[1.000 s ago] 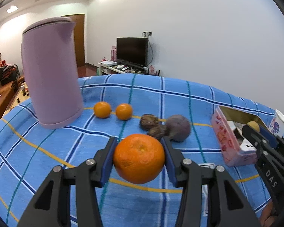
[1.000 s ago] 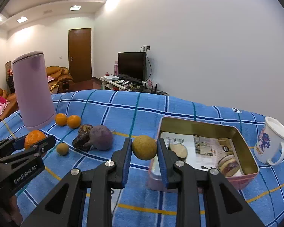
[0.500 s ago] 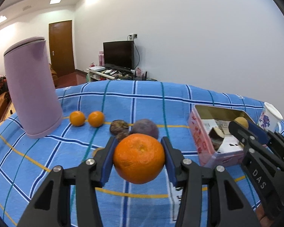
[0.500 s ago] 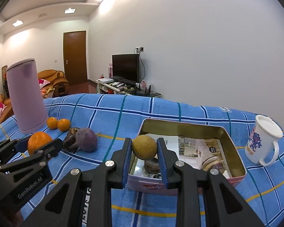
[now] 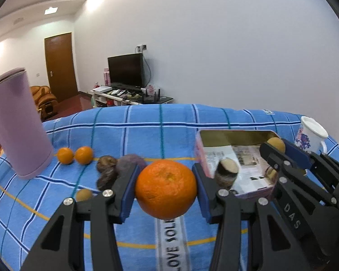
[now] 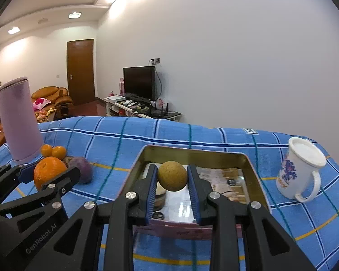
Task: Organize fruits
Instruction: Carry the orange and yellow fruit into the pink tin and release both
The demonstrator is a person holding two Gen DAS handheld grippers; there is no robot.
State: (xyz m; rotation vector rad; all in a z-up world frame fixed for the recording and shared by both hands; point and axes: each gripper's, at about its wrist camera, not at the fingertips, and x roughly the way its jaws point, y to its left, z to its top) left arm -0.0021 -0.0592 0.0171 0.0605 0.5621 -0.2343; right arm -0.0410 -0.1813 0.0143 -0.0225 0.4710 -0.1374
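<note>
Since the earlier frames both grippers have shifted toward the tin: in the left wrist view the purple jug (image 5: pixel 19 126) has slid to the left edge, and the tin (image 5: pixel 199 155) now sits just right of centre. In the right wrist view the tin (image 6: pixel 248 164) has come directly under the gripper.

Left gripper (image 5: pixel 166 188): fingers clamped on a large orange (image 5: pixel 166 188), pads pressing both sides, held above the blue checked cloth (image 5: pixel 146 131) on the tabletop, just left of the tin.

Right gripper (image 6: pixel 172 176): fingers closed tight on a small brownish-yellow round fruit (image 6: pixel 172 176), held over the near part of the open tin. Tin is lined with printed paper and already holds a few items; what they are is unclear.

Still on the cloth, left of the tin:
- two small oranges (image 5: pixel 74 155), touching, beside the jug's base
- a purple round fruit (image 5: pixel 129 163) with dark brown fruits (image 5: pixel 106 169) against it
- one small tan fruit (image 5: pixel 84 194), partly hidden by the left gripper's finger

White floral mug (image 6: pixel 302 169) stands right of the tin, apart from it.
</note>
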